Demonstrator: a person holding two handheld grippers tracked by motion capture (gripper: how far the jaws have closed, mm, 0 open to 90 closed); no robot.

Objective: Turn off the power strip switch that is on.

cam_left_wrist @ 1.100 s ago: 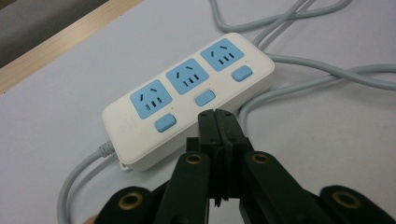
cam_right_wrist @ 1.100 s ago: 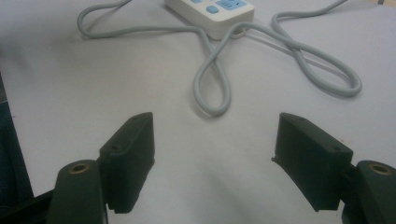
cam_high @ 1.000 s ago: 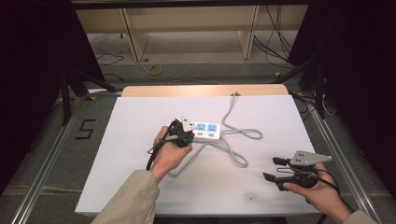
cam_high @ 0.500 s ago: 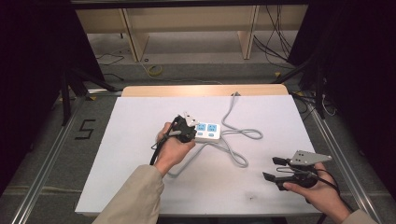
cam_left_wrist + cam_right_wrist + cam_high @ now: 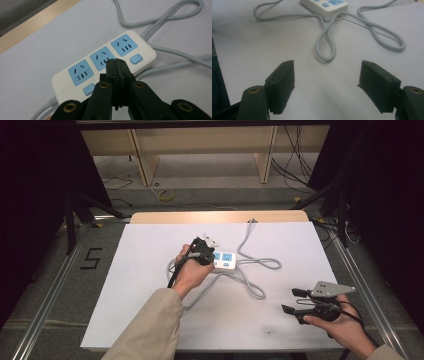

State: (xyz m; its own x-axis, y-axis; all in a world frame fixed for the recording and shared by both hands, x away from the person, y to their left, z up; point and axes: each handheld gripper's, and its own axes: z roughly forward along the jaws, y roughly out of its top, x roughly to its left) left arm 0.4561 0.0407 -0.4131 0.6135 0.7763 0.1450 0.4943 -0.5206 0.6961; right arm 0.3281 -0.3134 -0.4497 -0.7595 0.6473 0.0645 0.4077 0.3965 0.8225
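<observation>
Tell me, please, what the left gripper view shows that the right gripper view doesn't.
The left gripper view alone has the left gripper with its jaws shut together, empty, over the middle socket of the power strip, all three blue sockets, and the table's wooden edge. The right gripper view alone has the right gripper with jaws wide apart and nothing between them, and a loop of the grey cable lying ahead. Both share the white strip with blue buttons, its cable, and the white table surface.
</observation>
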